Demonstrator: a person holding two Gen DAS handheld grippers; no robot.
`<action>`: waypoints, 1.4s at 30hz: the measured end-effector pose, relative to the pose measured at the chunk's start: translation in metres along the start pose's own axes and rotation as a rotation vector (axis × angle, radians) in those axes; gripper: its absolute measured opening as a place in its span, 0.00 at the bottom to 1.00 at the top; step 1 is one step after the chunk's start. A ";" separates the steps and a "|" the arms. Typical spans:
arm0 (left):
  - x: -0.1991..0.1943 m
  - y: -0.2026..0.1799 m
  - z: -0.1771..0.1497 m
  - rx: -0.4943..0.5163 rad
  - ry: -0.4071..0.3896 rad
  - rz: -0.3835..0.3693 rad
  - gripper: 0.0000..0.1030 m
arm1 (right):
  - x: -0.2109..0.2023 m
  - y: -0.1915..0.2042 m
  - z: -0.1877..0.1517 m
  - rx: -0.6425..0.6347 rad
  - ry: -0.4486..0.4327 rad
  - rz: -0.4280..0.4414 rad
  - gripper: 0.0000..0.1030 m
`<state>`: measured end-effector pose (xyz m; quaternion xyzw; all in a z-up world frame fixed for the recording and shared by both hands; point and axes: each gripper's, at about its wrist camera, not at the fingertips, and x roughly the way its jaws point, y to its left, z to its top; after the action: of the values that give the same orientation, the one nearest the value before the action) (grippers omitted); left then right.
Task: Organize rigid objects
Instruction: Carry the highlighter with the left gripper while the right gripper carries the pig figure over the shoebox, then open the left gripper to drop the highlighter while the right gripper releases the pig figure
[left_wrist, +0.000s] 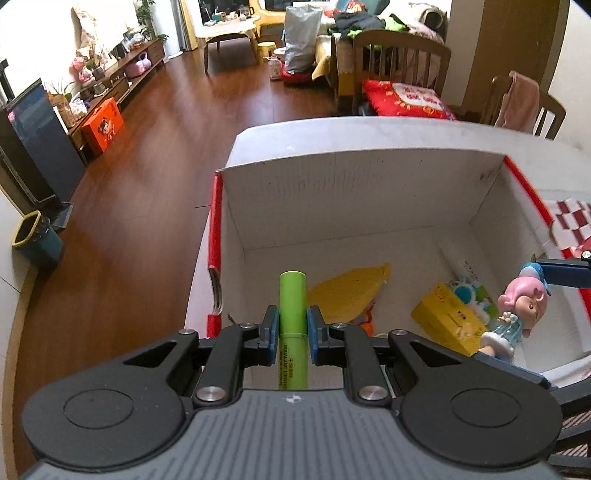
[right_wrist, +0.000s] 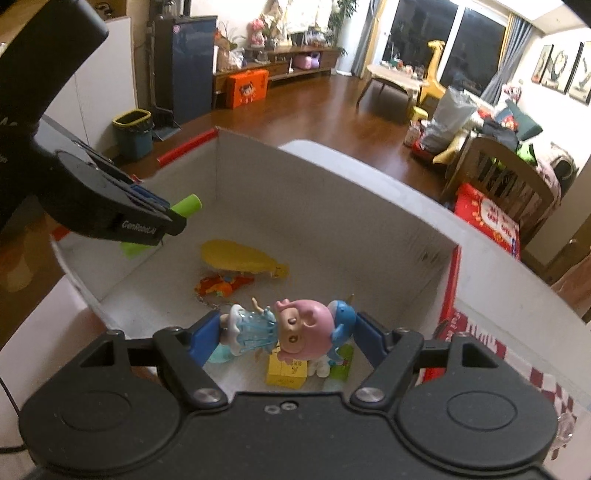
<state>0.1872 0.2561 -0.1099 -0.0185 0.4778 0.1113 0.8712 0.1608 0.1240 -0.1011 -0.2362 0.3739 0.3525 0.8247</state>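
Left tongs (left_wrist: 291, 329) clamping green tube (left_wrist: 293, 314); right tongs (right_wrist: 282, 330) pinching doll (right_wrist: 284, 328) sideways, face visible.

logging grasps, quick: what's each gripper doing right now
Left gripper: shut on the green tube, over the box.
Right gripper: shut on the pink doll, over the same box.

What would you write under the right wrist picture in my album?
Right gripper holds a pink-haired doll over the white box, beside the left gripper holding a green tube.
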 end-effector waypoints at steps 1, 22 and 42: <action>0.003 -0.001 0.001 0.006 0.004 0.004 0.15 | 0.004 0.000 0.001 -0.003 0.007 0.000 0.74; 0.040 -0.029 0.015 0.102 0.131 0.030 0.15 | 0.034 -0.017 0.001 0.112 0.152 0.042 0.74; 0.020 -0.006 0.008 -0.051 0.149 -0.019 0.16 | 0.016 -0.016 0.004 0.121 0.122 0.051 0.82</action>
<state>0.2059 0.2545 -0.1225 -0.0537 0.5383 0.1134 0.8333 0.1822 0.1228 -0.1095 -0.1973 0.4498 0.3349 0.8041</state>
